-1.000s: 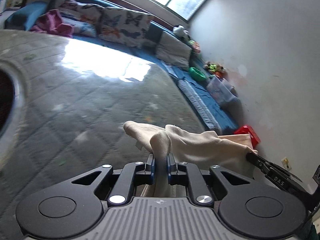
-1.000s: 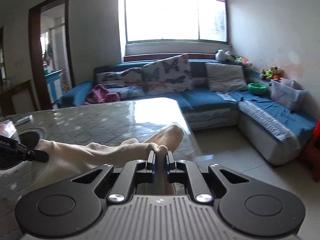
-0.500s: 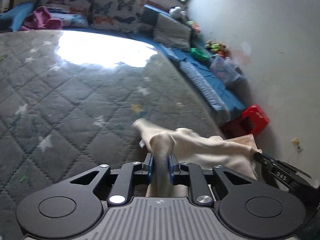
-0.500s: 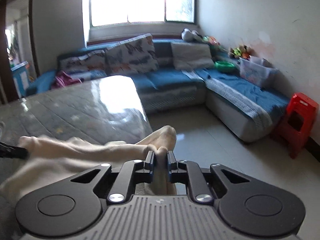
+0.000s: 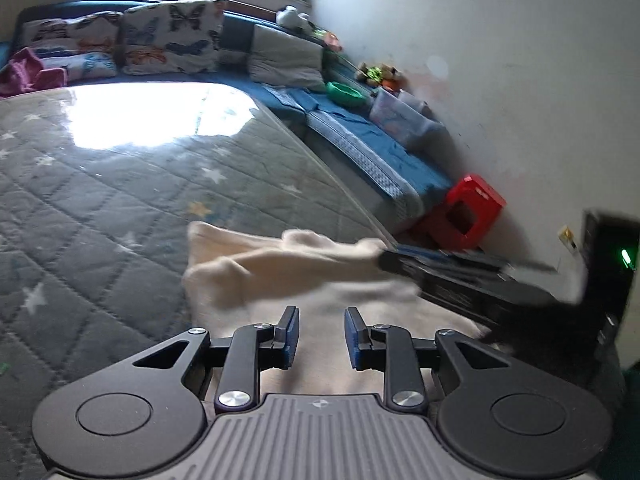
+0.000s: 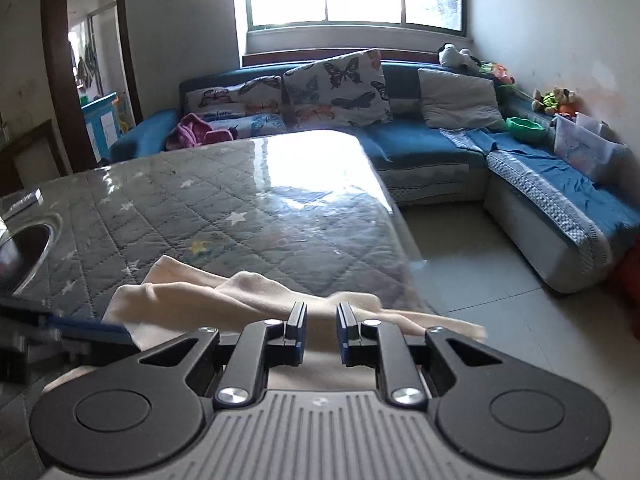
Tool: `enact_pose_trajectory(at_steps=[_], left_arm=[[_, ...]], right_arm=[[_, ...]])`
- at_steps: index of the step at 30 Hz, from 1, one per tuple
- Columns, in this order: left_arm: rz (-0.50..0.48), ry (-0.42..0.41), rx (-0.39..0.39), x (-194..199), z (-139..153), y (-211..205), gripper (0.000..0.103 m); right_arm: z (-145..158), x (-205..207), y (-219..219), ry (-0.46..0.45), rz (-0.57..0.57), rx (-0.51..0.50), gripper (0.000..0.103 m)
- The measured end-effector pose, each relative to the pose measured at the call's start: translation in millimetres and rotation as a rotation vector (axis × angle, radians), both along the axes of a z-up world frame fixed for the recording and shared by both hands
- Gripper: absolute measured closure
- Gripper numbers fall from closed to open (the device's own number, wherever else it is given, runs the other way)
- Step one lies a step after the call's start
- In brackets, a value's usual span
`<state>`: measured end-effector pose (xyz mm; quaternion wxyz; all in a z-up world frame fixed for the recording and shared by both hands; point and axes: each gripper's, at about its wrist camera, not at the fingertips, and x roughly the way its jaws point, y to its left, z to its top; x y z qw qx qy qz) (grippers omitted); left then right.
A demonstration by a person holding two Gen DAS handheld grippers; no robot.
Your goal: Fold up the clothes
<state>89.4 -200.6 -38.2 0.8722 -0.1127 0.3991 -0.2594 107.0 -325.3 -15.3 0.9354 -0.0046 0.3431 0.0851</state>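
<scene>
A cream garment [image 5: 280,272] lies bunched and doubled over at the near right corner of the table [image 5: 100,200]. My left gripper [image 5: 322,332] hovers just over it with the jaws apart. The cloth shows beneath the gap and neither pad presses on it. In the right wrist view the same garment [image 6: 240,300] stretches across in front of my right gripper [image 6: 322,330], which is open too, with the fold lying below and beyond its fingertips. Each gripper appears in the other's view, the right gripper [image 5: 460,276] blurred and the left gripper [image 6: 80,332] low at the left.
The table has a grey quilted star-pattern cover under a shiny top, and its right edge [image 6: 400,232] drops to a tiled floor. A metal basin [image 6: 28,248] sits at the table's left. A blue corner sofa [image 6: 440,148] and a red stool [image 5: 468,212] stand beyond.
Both grippers were shut on the cream garment and now stand open. The cloth has dropped onto the table, and both hands have come lower and closer to the tabletop.
</scene>
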Motion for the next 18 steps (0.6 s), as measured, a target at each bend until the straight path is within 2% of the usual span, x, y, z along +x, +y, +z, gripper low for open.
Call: enact_pose_trajectory(at_steps=[5, 10, 11, 12, 14, 17, 18], left_arm=[[-0.032, 0.021, 0.024, 1, -13, -7, 0.076], [-0.036, 0.022, 0.011, -2, -12, -3, 0.076], [-0.034, 0.021, 0.009, -4, -11, -2, 0.075], [-0.031, 0.021, 0.008, -5, -11, -1, 0.073], [-0.023, 0.018, 0.007, -7, -8, 2, 0.069], [-0.013, 0.006, 0.018, -12, -5, 4, 0.062], [-0.010, 0.000, 0.024, -15, -4, 5, 0.059]], right_arm=[[-13, 11, 15, -0.001, -0.005, -0.047, 0.081], [-17, 16, 15, -0.012, -0.022, -0.037, 0.074], [-15, 14, 15, -0.017, -0.023, -0.033, 0.070], [-13, 12, 14, -0.022, -0.024, -0.028, 0.063], [-8, 7, 12, -0.033, -0.025, -0.021, 0.061], [-2, -2, 10, -0.044, -0.024, -0.020, 0.050], [-1, -6, 10, -0.047, -0.023, -0.019, 0.049]])
